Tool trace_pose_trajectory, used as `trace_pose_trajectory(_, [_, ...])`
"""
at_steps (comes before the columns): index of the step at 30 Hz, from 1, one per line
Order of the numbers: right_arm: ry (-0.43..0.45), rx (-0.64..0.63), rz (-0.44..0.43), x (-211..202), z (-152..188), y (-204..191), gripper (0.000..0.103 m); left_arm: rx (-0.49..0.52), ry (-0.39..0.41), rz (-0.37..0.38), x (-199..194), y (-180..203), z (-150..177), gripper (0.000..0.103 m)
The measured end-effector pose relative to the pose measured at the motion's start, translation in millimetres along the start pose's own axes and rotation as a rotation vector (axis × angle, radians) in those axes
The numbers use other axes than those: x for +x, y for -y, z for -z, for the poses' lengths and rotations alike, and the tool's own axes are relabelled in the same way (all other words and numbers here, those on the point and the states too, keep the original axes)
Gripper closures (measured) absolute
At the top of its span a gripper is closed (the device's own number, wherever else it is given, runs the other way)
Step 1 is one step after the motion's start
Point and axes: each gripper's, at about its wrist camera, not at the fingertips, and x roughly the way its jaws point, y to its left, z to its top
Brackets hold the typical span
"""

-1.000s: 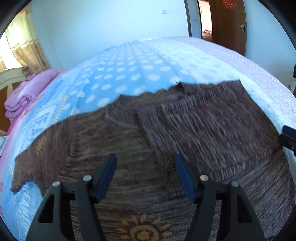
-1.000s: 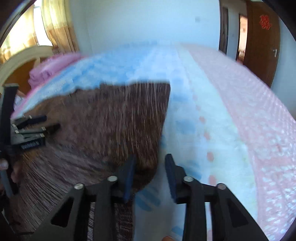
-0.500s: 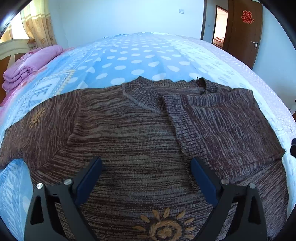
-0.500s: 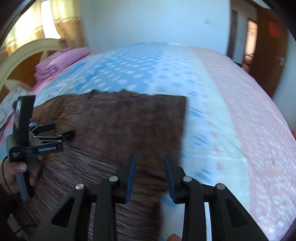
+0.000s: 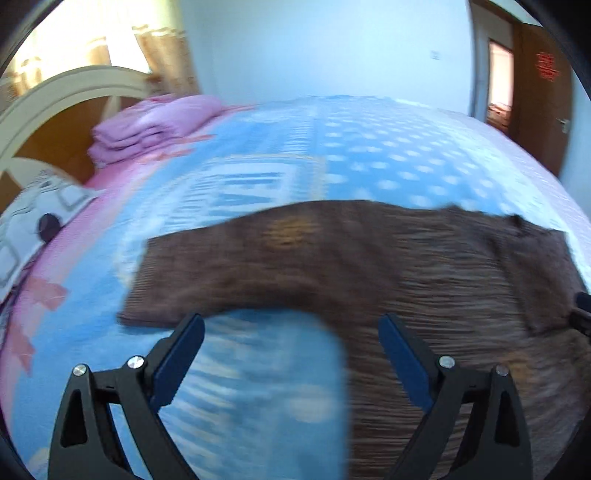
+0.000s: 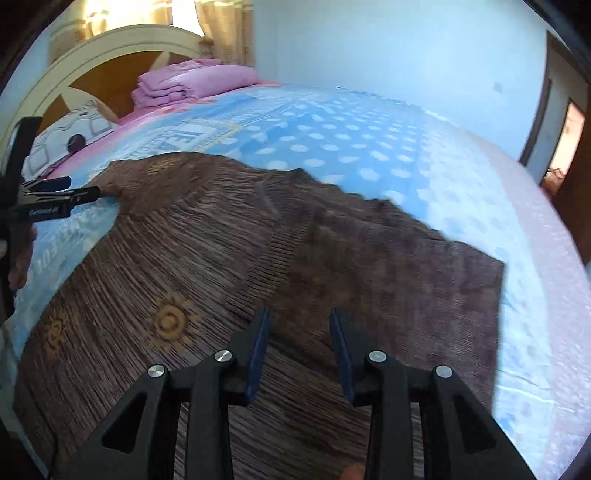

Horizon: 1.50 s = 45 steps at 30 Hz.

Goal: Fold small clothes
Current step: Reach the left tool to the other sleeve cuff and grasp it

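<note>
Brown sweater (image 6: 229, 258) lies flat on the bed (image 6: 332, 140), right sleeve already folded in. Left gripper (image 5: 291, 354), jaws wide apart & empty, hovers nr the left sleeve (image 5: 221, 273). Right gripper (image 6: 299, 350), jaws opening, nothing between. Next, prob.: clamp left cuff, fold inward.

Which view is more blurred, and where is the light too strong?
Left wrist view: strong motion blur over the sweater and bedspread; the window at top left is washed out. Right wrist view: sharper, blur mainly on the folded right part of the sweater; glare at the curtains at top.
</note>
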Motion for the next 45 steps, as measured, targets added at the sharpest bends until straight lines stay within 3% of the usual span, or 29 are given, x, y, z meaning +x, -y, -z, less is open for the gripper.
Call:
trace_pose_trajectory(2, [-0.079, 0.028, -0.075, 24, 1, -7, 0.065, -0.05, -0.015, -0.067, 12, -30, -1, 0.005])
trace_pose_trajectory(3, [-0.063, -0.011, -0.064, 29, 5, -19, 0.057, -0.083, -0.018, -0.095, 17, -46, -1, 0.005])
trace_pose_trajectory(5, [-0.042, -0.07, -0.028, 26, 8, -33, 0.054, -0.135, -0.034, -0.148, 26, -75, 4, 0.005])
trace_pose_trajectory(8, [-0.034, -0.022, -0.045, 16, 7, -26, 0.054, -0.208, -0.064, -0.159, 34, -105, 13, 0.005])
trace_pose_trajectory(11, [0.009, -0.033, 0.012, -6, 16, -21, 0.054, -0.248, -0.084, -0.16, 39, -119, 19, 0.005])
trace_pose_trajectory(15, [0.038, -0.054, 0.033, -31, 36, -19, 0.049, -0.356, -0.104, -0.108, 45, -137, 23, 0.005])
trace_pose_trajectory(21, [0.051, -0.095, 0.054, -39, 55, -22, 0.047, -0.439, -0.115, -0.077, 56, -141, 14, 0.005])
trace_pose_trajectory(27, [0.055, -0.065, 0.029, -39, 66, -21, 0.046, -0.472, -0.195, -0.118, 87, -142, 12, 0.008])
trace_pose_trajectory(29, [0.058, -0.054, 0.026, -39, 65, -19, 0.046, -0.435, -0.171, -0.134, 89, -135, 9, 0.024])
trace_pose_trajectory(31, [0.064, -0.047, 0.023, -40, 65, -17, 0.046, -0.418, -0.15, -0.061, 85, -130, 1, 0.093])
trace_pose_trajectory(33, [0.069, -0.042, 0.021, -41, 65, -16, 0.046, -0.431, -0.157, -0.002, 80, -129, -5, 0.091])
trace_pose_trajectory(45, [0.135, 0.013, 0.026, -66, 61, -1, 0.046, -0.385, -0.016, 0.06, 17, -103, -58, 0.092])
